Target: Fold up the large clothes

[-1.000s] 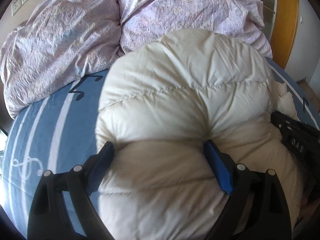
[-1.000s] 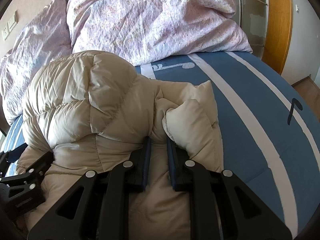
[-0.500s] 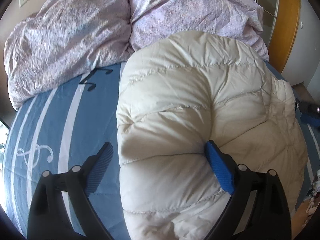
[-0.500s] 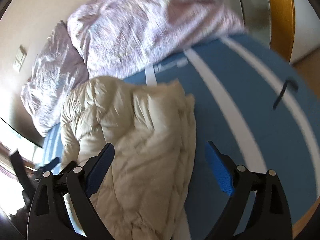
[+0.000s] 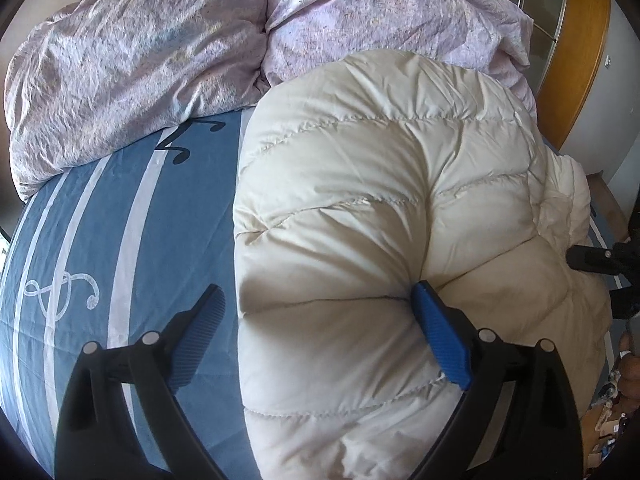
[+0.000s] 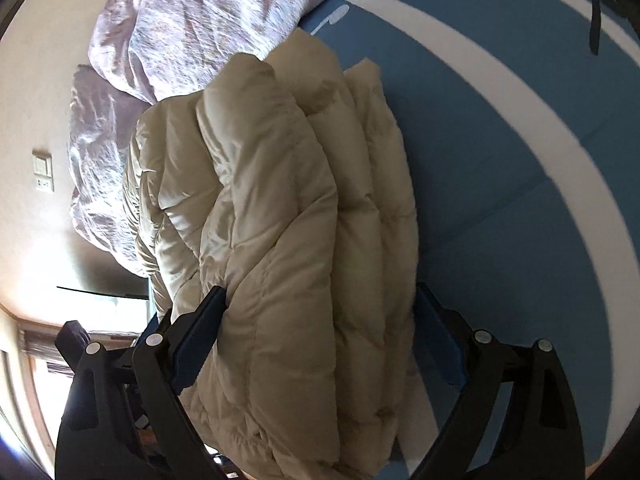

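With the cream quilted down jacket (image 5: 380, 240) lying folded in a puffy bundle on the blue striped bedsheet (image 5: 120, 240), both the left gripper (image 5: 320, 336) and right gripper (image 6: 320, 340) stand spread wide around it, gripping nothing, so the fold seems at its final step, and next comes pressing it flat.

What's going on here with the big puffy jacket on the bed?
A person with a handheld gripper in each hand is folding a cream down jacket on a blue striped bed sheet, below lilac pillows. The jacket lies bundled in thick layers. The left gripper is open, one pad pressed into the padding. The right gripper is open too, straddling the stacked layers without clamping them.
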Action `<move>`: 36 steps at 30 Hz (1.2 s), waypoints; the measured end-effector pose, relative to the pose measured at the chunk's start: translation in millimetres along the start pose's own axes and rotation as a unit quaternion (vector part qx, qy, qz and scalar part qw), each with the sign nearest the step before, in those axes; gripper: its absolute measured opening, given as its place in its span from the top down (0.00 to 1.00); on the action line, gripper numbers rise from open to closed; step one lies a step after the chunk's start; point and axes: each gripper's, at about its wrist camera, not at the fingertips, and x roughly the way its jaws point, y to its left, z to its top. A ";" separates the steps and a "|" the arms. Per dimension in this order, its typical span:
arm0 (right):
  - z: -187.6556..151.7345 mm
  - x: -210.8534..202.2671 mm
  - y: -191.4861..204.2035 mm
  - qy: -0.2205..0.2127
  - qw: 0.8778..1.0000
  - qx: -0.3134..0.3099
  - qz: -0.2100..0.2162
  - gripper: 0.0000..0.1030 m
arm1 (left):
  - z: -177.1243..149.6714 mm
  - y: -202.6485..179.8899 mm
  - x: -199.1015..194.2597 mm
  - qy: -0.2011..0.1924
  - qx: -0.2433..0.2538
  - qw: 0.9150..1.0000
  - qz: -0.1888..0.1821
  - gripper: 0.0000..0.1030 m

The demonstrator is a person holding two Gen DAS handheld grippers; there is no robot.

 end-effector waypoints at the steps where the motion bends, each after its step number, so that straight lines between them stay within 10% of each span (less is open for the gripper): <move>1: 0.2 0.7 -0.3 -0.001 1.000 0.002 0.006 0.09 | 0.3 0.3 -1.0 0.000 0.002 1.000 0.000 0.09; 7: 3.0 5.9 1.5 0.002 1.000 0.003 0.024 0.16 | 6.7 10.4 -14.5 -0.002 0.001 1.000 -0.013 0.10; 17: -0.3 -0.4 7.4 -0.033 0.998 -0.021 0.052 0.74 | 17.0 54.4 -17.9 0.013 -0.057 0.998 -0.028 0.11; 36: 4.0 4.5 12.1 -0.036 0.998 -0.011 0.044 0.76 | 16.6 48.2 38.9 0.106 -0.108 0.974 -0.169 0.11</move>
